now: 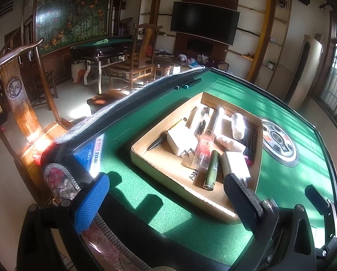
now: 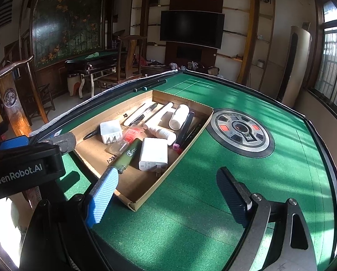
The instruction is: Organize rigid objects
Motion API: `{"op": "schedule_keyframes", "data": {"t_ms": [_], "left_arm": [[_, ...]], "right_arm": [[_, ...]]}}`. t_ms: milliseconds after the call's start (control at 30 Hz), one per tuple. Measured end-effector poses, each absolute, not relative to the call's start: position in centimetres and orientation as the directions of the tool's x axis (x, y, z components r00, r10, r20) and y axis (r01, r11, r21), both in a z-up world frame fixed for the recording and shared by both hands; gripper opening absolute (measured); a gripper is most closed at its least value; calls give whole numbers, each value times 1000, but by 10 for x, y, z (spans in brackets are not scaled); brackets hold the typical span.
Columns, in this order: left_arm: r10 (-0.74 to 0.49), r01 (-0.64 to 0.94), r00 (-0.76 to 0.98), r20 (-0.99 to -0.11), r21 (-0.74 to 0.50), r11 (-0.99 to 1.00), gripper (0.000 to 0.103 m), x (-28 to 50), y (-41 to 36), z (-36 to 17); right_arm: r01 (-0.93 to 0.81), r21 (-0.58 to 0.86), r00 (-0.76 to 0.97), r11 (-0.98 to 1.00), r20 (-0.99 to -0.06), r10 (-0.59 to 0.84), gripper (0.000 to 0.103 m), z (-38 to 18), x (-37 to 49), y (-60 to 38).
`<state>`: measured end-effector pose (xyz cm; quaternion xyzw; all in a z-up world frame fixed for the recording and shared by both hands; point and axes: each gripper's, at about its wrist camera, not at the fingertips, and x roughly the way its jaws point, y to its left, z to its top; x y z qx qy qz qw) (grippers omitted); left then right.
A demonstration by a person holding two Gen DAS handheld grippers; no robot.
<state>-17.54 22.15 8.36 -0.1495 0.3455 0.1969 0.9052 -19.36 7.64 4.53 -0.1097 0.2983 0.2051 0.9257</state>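
- Cardboard tray (image 2: 143, 194) on green felt table (image 2: 213, 203), w/ chargers, tubes, pens piled loose inside.
- My left tool (image 1: 166, 187): fingers apart, empty, low at tray's near edge.
- My right tool (image 2: 168, 194): fingers apart, empty, straddling tray's near corner.
- Two dark pens (image 1: 187, 83) outside tray, by table's far rim.
- Risk: olive tube (image 2: 127, 155) just beside right tool's blue finger (image 2: 103, 196); a careless close could nudge it or shove the light tray.
- Risk: items overlap, so grabbing one may drag its neighbours.

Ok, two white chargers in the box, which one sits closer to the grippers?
The charger beside the green tube, at the near end of the cardboard box. The other charger lies farther back, next to a dark pen.
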Motion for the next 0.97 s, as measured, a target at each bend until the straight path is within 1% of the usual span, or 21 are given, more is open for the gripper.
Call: {"op": "schedule_keyframes", "data": {"t_ms": [600,967], "left_arm": [[250,-477,659,-709,-138,868,102,-172,229,77],[270,-466,660,-701,-100,879,102,-172,218,81]], "right_arm": [[-471,-57,708,880,-619,339,88,42,-193,82],[-463,-45,710,885,-617,340,88,42,-189,78]]}}
